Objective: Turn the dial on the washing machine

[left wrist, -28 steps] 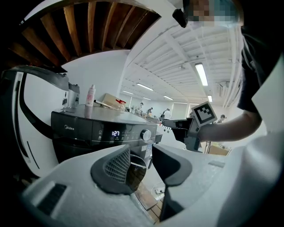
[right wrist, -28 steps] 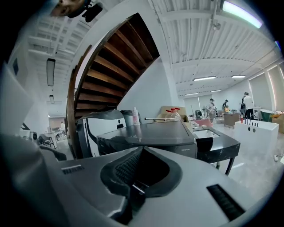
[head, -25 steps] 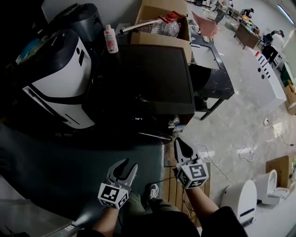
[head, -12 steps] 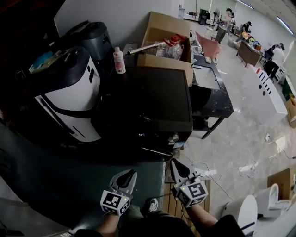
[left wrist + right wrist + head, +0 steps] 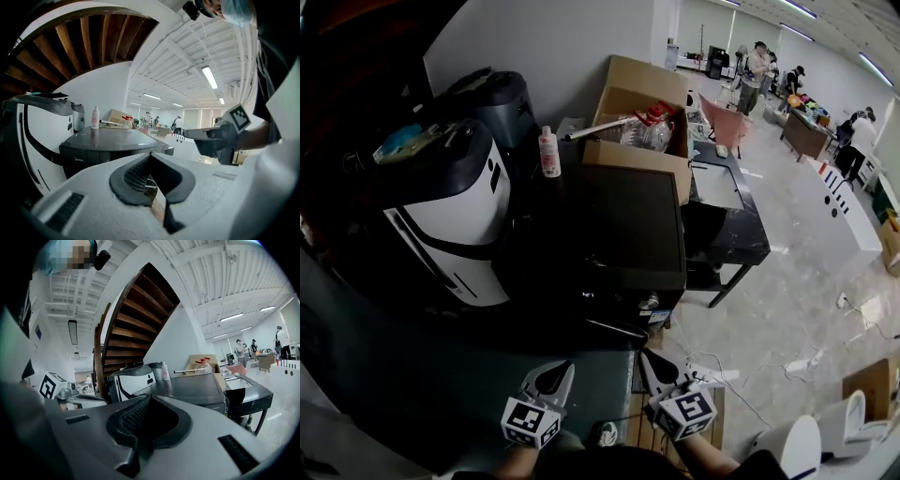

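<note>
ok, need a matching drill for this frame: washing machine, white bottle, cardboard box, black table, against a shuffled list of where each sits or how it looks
Things:
1. washing machine
2. white bottle
3. cardboard box
4. black table

Descriptions:
A. open, with a clear red-capped jug inside
B. to the right of the machine in the head view
C. dark, flat-topped, at the centre of the head view
D. upright by the machine's rear left corner

Pairs: 1-C, 2-D, 3-A, 4-B
</note>
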A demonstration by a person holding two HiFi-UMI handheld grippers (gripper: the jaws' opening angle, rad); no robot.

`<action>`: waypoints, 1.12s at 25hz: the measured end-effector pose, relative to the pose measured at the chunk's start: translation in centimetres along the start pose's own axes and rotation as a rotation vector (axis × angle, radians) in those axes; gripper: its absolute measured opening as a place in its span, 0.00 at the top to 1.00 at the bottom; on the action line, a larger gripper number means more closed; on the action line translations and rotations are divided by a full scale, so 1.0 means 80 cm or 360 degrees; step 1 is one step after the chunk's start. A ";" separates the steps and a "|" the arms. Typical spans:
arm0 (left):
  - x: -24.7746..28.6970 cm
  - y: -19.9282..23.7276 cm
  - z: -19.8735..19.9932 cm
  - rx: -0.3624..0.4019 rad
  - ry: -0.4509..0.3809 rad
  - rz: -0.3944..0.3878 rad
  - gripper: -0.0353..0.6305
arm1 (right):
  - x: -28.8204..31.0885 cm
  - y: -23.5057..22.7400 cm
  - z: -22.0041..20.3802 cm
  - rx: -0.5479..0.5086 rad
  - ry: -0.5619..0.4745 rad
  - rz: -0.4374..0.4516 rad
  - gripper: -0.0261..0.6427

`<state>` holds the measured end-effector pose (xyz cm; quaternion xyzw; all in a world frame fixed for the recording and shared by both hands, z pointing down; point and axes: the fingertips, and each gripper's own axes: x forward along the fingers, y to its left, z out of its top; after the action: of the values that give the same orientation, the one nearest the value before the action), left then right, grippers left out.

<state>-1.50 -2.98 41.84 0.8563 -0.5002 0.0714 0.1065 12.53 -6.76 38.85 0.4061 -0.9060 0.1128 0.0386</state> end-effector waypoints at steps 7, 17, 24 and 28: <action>-0.009 -0.006 0.008 -0.0004 -0.0017 0.0038 0.94 | -0.014 0.010 0.003 -0.0040 0.0020 0.0030 0.96; -0.014 -0.022 0.013 -0.0015 -0.0029 0.0016 0.94 | -0.022 0.023 0.012 -0.0010 0.0013 0.0098 0.96; -0.011 -0.026 0.014 -0.0010 -0.0018 0.0004 0.94 | -0.022 0.033 0.009 0.0009 0.0019 0.0130 0.96; -0.010 -0.027 0.013 -0.0007 -0.0016 0.0015 0.94 | -0.021 0.033 0.011 0.0014 0.0008 0.0133 0.96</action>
<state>-0.04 -1.53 40.40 0.8540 -0.5051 0.0665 0.1056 11.66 -4.05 37.30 0.3678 -0.9216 0.1193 0.0344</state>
